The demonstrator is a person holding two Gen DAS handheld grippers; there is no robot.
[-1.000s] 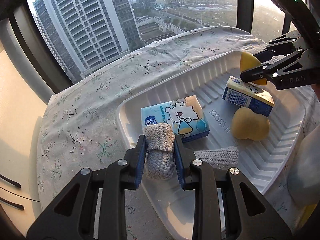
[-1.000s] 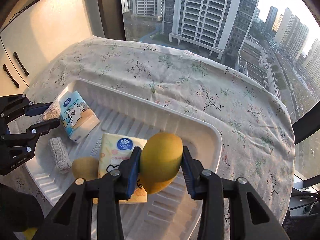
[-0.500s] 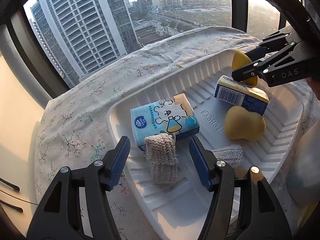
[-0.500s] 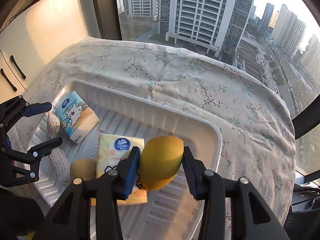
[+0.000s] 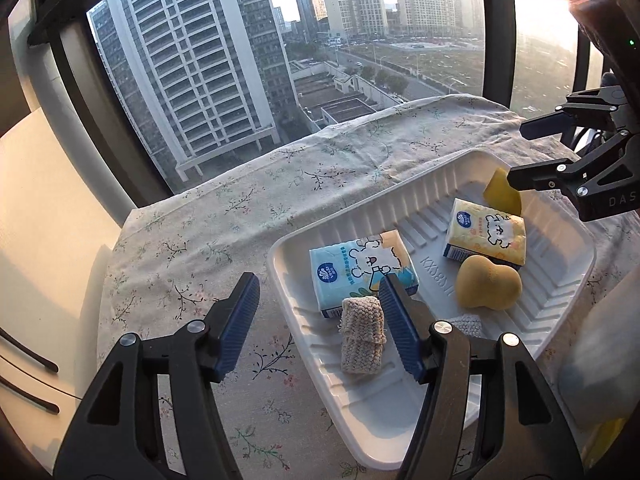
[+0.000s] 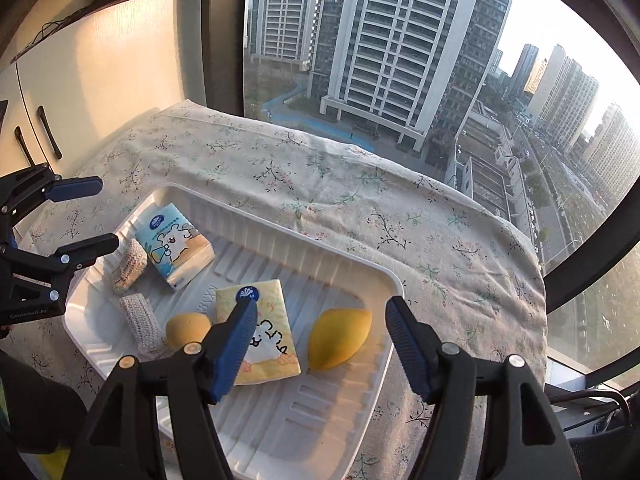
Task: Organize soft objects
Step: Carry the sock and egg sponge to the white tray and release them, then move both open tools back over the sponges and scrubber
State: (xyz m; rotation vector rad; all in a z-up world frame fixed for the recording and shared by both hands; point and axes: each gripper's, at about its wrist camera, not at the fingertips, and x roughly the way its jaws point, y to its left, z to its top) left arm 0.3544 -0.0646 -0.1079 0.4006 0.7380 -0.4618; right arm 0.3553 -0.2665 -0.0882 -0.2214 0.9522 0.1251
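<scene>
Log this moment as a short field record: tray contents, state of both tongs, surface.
surface: floral cloth
container: white tray
tray contents: blue tissue pack, yellow tissue pack, two knitted pieces, two yellow sponges
left tongs: open, empty, above the tray's near end
right tongs: open, empty, above the pointed sponge

a counter (image 6: 320, 184) draped in a pale floral cloth (image 5: 208, 240) runs up to a big dark-framed window (image 6: 224, 40) on the far side. outside — tall apartment towers (image 6: 400, 40), low roofs and roads in hazy, warm low sun. to the left stands a cream cabinet (image 6: 100, 80) with dark bar handles (image 6: 48, 132), lit orange.
</scene>
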